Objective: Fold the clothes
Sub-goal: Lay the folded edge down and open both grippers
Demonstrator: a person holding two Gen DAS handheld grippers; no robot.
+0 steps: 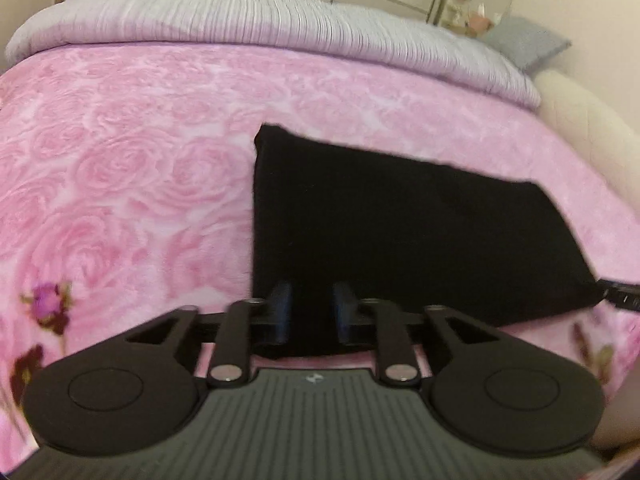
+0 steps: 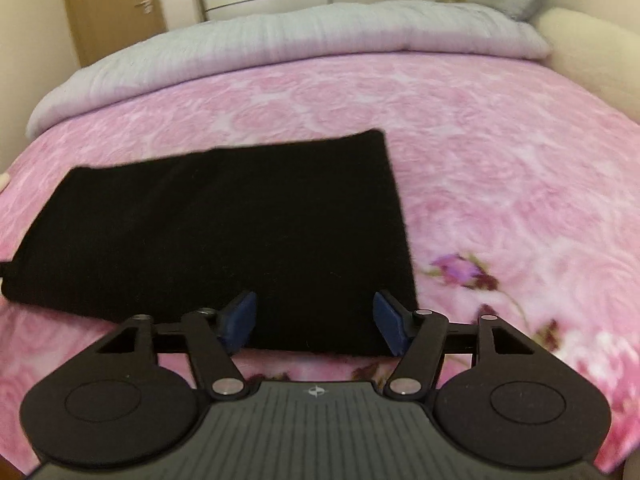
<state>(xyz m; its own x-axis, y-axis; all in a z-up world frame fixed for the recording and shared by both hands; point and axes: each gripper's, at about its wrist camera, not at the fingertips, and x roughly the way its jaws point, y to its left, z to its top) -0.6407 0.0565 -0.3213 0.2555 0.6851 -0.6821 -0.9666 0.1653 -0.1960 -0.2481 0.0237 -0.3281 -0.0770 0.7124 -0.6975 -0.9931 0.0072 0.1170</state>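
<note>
Black folded garment (image 1: 400,232) lay flat on pink rose blanket (image 1: 120,160). Left gripper (image 1: 311,312) jaws narrowly apart, right gripper (image 2: 316,322) jaws wide, both over its near edge.

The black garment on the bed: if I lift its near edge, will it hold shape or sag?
The black garment lies flat and soft-edged on the pink rose blanket, so it will probably droop between grip points. It looks like folded layers, which may slide apart. The plush blanket may drag on it if pushed. Both the left gripper and right gripper are open.
</note>
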